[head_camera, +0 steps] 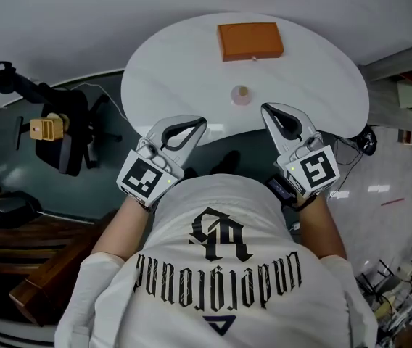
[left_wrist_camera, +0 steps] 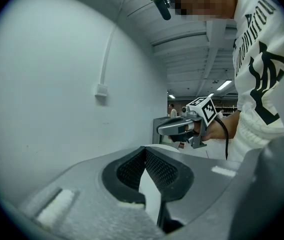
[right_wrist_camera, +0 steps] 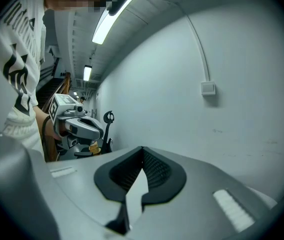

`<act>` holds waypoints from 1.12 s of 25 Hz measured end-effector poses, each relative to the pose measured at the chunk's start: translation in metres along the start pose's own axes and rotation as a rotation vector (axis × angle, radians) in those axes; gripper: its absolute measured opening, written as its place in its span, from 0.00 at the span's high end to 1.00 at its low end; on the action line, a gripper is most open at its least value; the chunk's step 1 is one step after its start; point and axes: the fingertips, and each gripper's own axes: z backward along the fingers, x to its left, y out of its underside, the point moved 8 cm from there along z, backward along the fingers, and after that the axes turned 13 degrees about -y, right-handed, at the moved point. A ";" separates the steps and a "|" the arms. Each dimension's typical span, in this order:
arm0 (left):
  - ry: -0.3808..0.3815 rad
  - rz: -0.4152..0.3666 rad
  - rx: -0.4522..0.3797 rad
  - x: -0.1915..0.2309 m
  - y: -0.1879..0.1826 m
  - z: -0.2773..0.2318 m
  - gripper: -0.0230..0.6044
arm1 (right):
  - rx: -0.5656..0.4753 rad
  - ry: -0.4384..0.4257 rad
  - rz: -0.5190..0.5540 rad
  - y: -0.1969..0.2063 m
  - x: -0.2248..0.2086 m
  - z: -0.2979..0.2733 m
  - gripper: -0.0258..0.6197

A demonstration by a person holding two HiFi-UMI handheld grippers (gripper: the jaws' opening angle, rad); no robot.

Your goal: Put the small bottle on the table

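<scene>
As a person in a white shirt [head_camera: 220, 281] with black print stands at a round white bench [head_camera: 170, 71], the head view shows the small bottle [head_camera: 241, 95] standing on the benchtop toward its near edge. An orange-brown box [head_camera: 250, 40] lies farther back. The left gripper [head_camera: 203, 122] and the right gripper [head_camera: 263, 108] are held at the near rim, one to each side of the bottle. Their tips angle in toward it, but neither touches it. Off to the left, a black chair [head_camera: 64, 133] carrying a yellow object [head_camera: 46, 127] sits on the dark floor.

Seen from the left gripper view, that gripper's grey fingers [left_wrist_camera: 82, 194] meet at their tips with nothing between them. Behind them rises a pale wall with a thin white cable duct running down to a small wall box [left_wrist_camera: 100, 90]. At mid-right the right gripper [left_wrist_camera: 184, 126], with its marker cube on top, is gripped in a hand beside the printed shirt, and strip lights run along the ceiling.

Seen from the right gripper view, its fingers [right_wrist_camera: 207, 184] are pressed fully together and hold nothing. The left gripper [right_wrist_camera: 79, 124] shows at the left against the person's arm. A wall box [right_wrist_camera: 208, 88] hangs on the pale wall at right, and a ceiling light [right_wrist_camera: 107, 26] glows overhead.
</scene>
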 end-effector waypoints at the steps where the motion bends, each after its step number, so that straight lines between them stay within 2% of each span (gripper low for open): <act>1: 0.005 0.000 0.001 0.002 0.001 0.007 0.95 | 0.002 0.008 -0.005 -0.001 0.008 -0.001 0.96; 10: 0.037 0.009 -0.013 0.017 0.019 0.082 0.95 | 0.006 0.087 -0.023 -0.013 0.082 -0.014 0.96; 17: 0.072 0.032 -0.023 0.020 0.038 0.133 0.95 | 0.007 0.118 -0.087 -0.009 0.141 -0.026 0.96; 23: 0.089 0.044 -0.027 0.015 0.048 0.159 0.95 | -0.001 0.122 -0.106 -0.011 0.176 -0.027 0.96; 28: 0.076 0.055 -0.025 0.002 0.046 0.163 0.95 | 0.005 0.105 -0.069 -0.011 0.187 -0.016 0.96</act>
